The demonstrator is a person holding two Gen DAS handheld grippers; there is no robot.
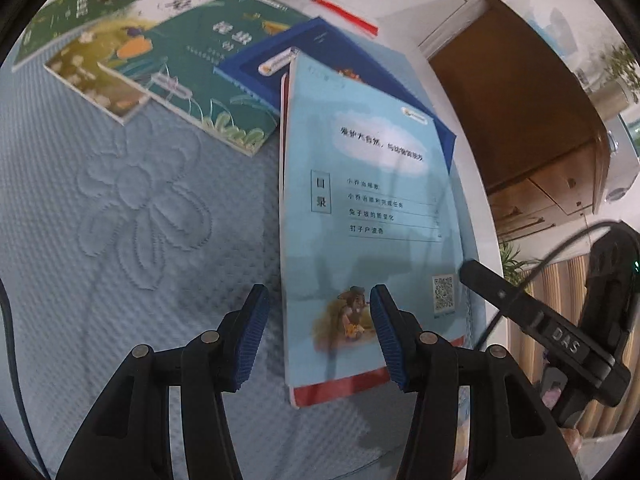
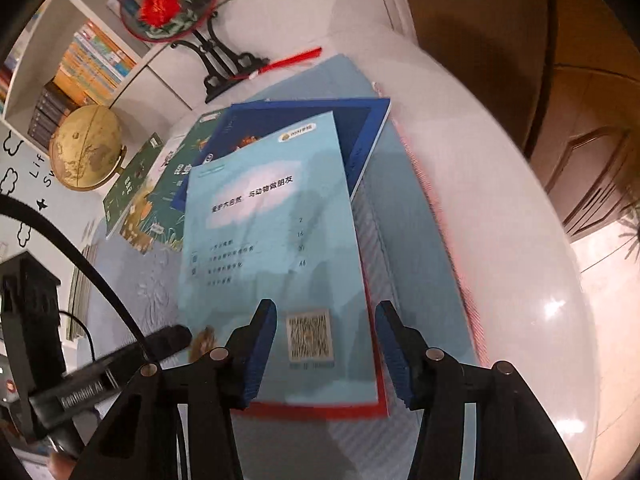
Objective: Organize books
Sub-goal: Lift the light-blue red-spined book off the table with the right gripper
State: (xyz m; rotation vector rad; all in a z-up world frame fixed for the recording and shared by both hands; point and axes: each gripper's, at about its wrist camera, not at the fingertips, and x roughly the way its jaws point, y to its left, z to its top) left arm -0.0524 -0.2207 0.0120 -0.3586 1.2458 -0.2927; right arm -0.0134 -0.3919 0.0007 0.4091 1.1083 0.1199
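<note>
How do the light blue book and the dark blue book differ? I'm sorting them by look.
The light blue book lies on top; the dark blue book lies partly beneath it, showing only at the far end. The light blue book's cover shows a contents list and QR code; the dark blue book's visible part looks mostly plain with a lighter border. Both lie flat on the blue quilted mat.

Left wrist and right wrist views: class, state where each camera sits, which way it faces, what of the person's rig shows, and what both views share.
Left wrist view: sits behind the open left tongs, facing forward and down over the quilted pale blue mat; the right tongs' black body shows at the right edge.
Right wrist view: sits behind the open right tongs, facing the white bookshelf; the left tongs' body shows lower left.
Shared: the light blue paperback book lying on the dark blue book.
</note>
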